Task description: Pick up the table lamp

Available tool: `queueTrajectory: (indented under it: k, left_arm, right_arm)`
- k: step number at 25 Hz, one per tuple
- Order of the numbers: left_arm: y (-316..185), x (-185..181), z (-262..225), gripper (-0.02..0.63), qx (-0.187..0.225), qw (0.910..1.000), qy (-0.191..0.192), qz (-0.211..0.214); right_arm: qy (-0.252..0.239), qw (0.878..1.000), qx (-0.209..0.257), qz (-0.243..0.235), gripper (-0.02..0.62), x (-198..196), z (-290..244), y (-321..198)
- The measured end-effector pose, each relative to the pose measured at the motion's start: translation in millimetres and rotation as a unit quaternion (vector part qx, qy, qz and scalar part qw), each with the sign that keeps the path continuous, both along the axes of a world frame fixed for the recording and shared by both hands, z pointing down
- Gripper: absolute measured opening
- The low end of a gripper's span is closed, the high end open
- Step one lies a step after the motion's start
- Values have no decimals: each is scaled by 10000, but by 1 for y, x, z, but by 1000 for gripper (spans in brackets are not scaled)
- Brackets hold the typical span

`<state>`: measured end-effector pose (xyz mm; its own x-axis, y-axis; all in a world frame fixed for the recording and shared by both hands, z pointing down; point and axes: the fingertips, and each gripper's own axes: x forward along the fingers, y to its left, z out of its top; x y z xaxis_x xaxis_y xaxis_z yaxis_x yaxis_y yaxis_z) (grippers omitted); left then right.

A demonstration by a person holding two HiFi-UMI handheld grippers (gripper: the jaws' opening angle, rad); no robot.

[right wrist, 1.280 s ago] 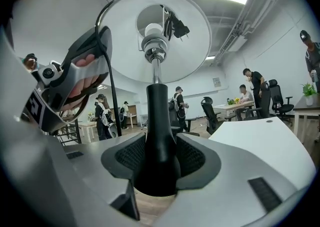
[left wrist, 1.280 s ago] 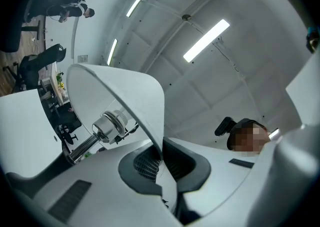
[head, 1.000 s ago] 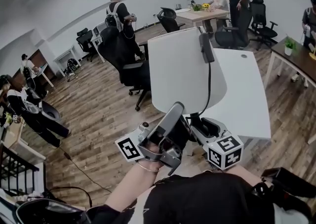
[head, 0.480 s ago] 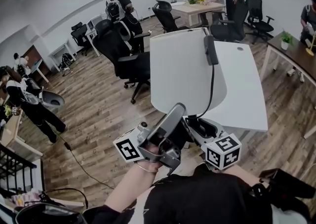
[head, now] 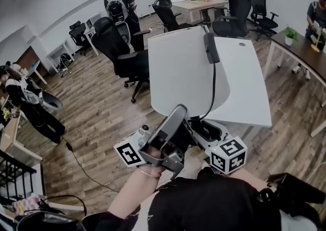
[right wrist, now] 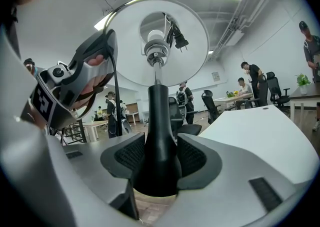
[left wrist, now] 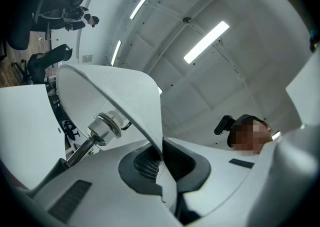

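A table lamp hangs in the air between both grippers. Its white shade (head: 186, 72) fills the middle of the head view, with the black cord and plug (head: 209, 48) draped over it. My left gripper (left wrist: 161, 163) is shut on the thin rim of the shade (left wrist: 125, 96), and the metal bulb socket (left wrist: 105, 127) shows inside. My right gripper (right wrist: 156, 163) is shut on the lamp's black stem (right wrist: 156, 131), its pads pressing both sides. The shade's underside (right wrist: 185, 46) and plug (right wrist: 176, 36) sit above. In the head view the left gripper (head: 168, 141) and right gripper (head: 206, 132) are close together below the shade.
A white desk (head: 244, 87) lies just beyond the lamp. Black office chairs (head: 122, 52) stand to its left on the wooden floor. A dark desk (head: 300, 52) is at the right. Several people stand or sit around the room.
The lamp and both grippers have drifted a little lower and leftward against the room. Both grips are unchanged.
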<state>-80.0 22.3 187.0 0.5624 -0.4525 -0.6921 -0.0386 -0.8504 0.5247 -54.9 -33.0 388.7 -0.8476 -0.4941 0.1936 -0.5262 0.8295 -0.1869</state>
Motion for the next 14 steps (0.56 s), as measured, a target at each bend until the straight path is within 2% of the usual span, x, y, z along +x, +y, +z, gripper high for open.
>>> queueTrajectory:
  k: [8,14]
  left_arm:
    - [22,9,5,13,40,9999,-153,13]
    - [31,9,6,13,-52,9999,-99,15]
  right_arm:
    - [73,10000,-5,11,212,7,3,24]
    - [75,10000,-3,2,212,8,4,36]
